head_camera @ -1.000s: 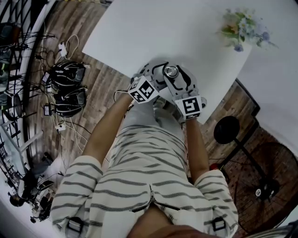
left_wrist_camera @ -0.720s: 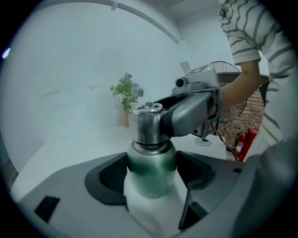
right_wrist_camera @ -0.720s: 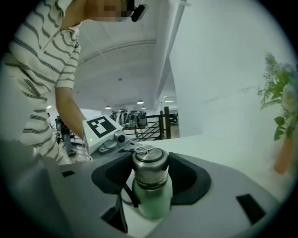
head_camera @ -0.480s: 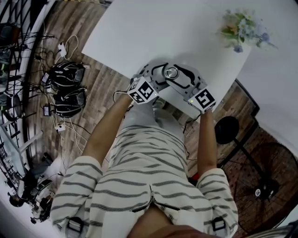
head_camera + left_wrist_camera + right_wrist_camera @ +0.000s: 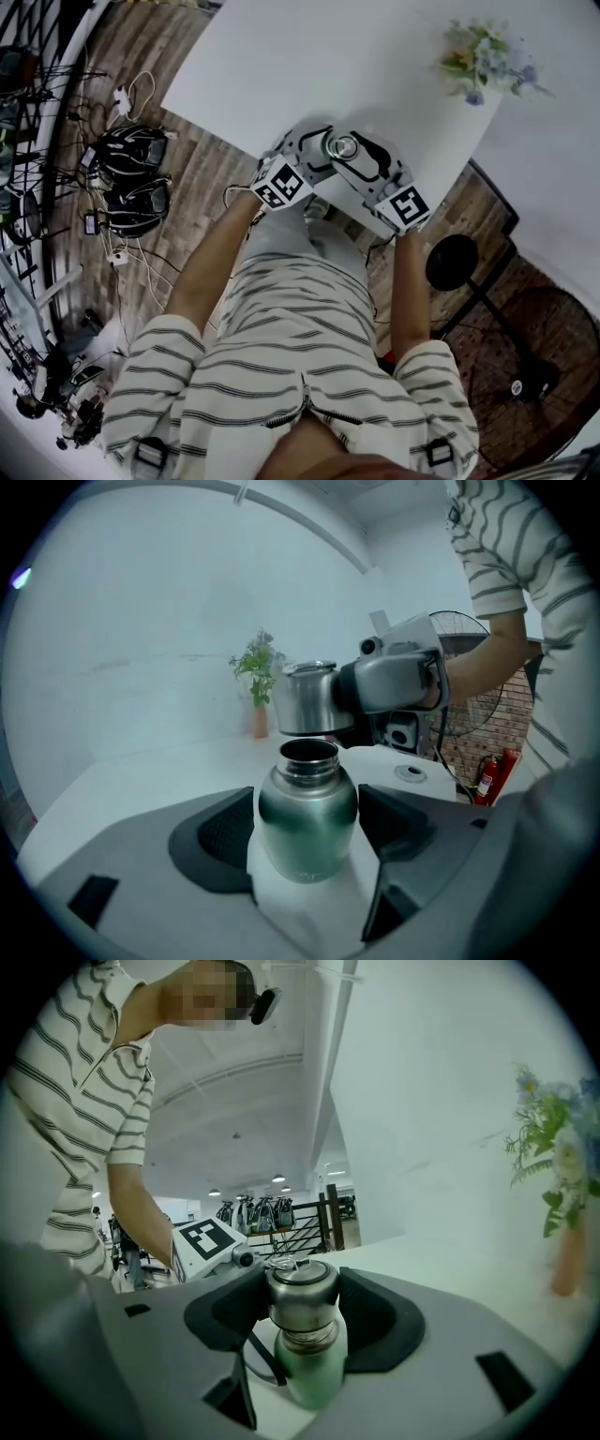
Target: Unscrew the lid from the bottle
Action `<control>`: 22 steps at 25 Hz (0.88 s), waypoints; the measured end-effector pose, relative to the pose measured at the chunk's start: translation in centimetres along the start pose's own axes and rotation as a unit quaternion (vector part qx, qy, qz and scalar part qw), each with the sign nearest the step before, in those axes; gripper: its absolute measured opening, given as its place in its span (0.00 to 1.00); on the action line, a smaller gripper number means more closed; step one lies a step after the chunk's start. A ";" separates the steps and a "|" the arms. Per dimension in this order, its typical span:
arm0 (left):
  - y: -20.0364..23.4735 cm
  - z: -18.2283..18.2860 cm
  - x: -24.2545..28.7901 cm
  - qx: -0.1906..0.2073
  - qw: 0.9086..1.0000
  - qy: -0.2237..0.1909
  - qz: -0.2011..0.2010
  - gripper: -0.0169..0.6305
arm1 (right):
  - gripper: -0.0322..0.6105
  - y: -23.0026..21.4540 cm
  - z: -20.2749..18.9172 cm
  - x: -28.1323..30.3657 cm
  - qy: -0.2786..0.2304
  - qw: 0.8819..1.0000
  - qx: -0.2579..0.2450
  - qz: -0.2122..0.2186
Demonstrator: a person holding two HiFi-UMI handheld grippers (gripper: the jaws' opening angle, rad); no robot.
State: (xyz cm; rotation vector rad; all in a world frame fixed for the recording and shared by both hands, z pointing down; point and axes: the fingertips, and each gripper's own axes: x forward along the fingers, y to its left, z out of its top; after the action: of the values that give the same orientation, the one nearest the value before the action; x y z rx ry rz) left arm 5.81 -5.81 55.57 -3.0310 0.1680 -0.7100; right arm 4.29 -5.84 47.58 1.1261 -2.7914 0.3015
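Note:
A green metal bottle stands on the white table near its front edge, its threaded mouth uncovered. My left gripper is shut on the bottle's body, with both dark pads against its sides. The steel lid hangs just above the mouth, apart from it. My right gripper is shut on the lid, and the bottle's bare threads show right beneath it. In the head view the lid sits between the two grippers, and the bottle below it is hidden.
A small vase of flowers stands at the table's far right corner. A standing fan is on the floor to the right, with dark bags and cables on the floor to the left. The person's arms reach in from below.
The right gripper's marker cube swung out to the right around the lid, then held there. The left gripper and the bottle stayed in place.

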 end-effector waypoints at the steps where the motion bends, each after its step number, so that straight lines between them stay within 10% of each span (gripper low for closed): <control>1: 0.1 0.1 -0.2 -0.004 1.000 -0.003 0.002 0.57 | 0.45 -0.1 0.1 -0.1 0.000 1.000 0.001 -0.005; 22: 3.3 9.3 -9.0 -0.129 0.972 -0.112 0.160 0.14 | 0.45 -1.4 8.9 -5.8 -0.063 0.969 0.030 -0.238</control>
State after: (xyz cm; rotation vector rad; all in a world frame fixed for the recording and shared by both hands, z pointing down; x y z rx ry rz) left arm 1.57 -8.12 43.04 -3.1729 0.7774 -0.3409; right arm 9.12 -4.89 38.09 1.8312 -2.5111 0.2695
